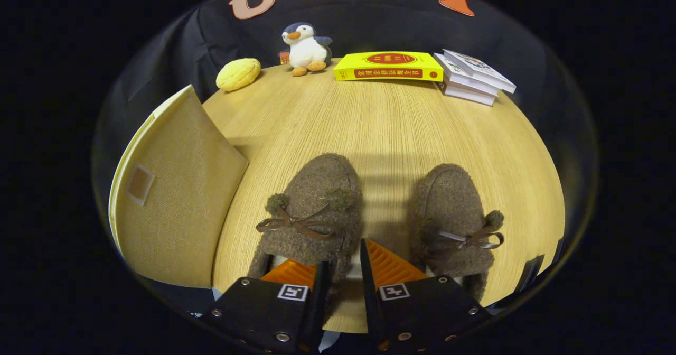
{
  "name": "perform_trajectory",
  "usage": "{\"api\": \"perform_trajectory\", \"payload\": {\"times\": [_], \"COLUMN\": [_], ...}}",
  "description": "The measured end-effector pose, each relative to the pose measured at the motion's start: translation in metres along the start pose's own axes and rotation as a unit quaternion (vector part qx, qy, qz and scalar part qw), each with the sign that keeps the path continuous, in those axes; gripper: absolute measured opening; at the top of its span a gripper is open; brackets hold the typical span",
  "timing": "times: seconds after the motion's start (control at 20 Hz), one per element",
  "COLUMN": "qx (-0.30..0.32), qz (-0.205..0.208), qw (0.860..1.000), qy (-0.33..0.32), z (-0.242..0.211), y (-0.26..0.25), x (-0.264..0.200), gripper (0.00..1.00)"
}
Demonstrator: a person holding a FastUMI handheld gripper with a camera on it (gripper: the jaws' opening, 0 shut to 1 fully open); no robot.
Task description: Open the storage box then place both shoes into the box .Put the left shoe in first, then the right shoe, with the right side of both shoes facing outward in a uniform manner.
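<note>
A hand-held claw (346,270) hangs low over a pale wooden table (391,128), its two fingers (388,265) drawn close together around the inner side wall of the left shoe (311,212), a fuzzy brown slipper tied with a thin dark bow. One finger sits inside the slipper's opening, the other just outside its wall, and the pair appear to pinch that wall between them, though the contact itself is partly hidden by the fleece. The slipper's toe points away from the claw, straight ahead of the fingers. The right shoe (454,223), a matching slipper with its own bow and a small pom-pom, lies just to the right of the claw, apart from the first and also pointing away. To the left of the fingers stands the storage box (174,196), a beige fabric-covered box with a small square patch on the side facing the claw; whether its lid is open cannot be made out. Well beyond the fingers, along the table's far edge, sit a yellow bun-shaped toy (238,74), a plush penguin (306,48), a yellow book (388,66) lying flat and a small stack of white books (472,77).
</note>
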State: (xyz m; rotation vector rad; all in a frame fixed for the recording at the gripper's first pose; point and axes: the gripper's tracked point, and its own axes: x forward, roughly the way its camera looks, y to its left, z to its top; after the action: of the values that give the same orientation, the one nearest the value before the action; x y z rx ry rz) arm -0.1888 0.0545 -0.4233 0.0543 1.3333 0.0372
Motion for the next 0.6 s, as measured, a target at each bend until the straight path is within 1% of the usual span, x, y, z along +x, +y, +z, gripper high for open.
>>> {"api": "perform_trajectory", "payload": {"times": [0.15, 0.25, 0.3, 0.35, 0.45, 0.6], "qx": [0.032, 0.05, 0.057, 0.063, 0.07, 0.088], "qz": [0.008, 0.017, 0.018, 0.016, 0.011, 0.026], "qw": [0.999, 0.998, 0.998, 0.997, 0.997, 0.996], "qy": [0.007, 0.029, 0.036, 0.037, 0.027, 0.011], "z": [-0.001, -0.002, -0.003, 0.0, 0.007, 0.025], "y": [0.004, 0.004, 0.002, 0.0, -0.002, 0.013], "x": [0.006, 0.002, 0.0, -0.005, -0.02, -0.05], "gripper": [0.28, 0.16, 0.06, 0.04, 0.03, 0.03]}}
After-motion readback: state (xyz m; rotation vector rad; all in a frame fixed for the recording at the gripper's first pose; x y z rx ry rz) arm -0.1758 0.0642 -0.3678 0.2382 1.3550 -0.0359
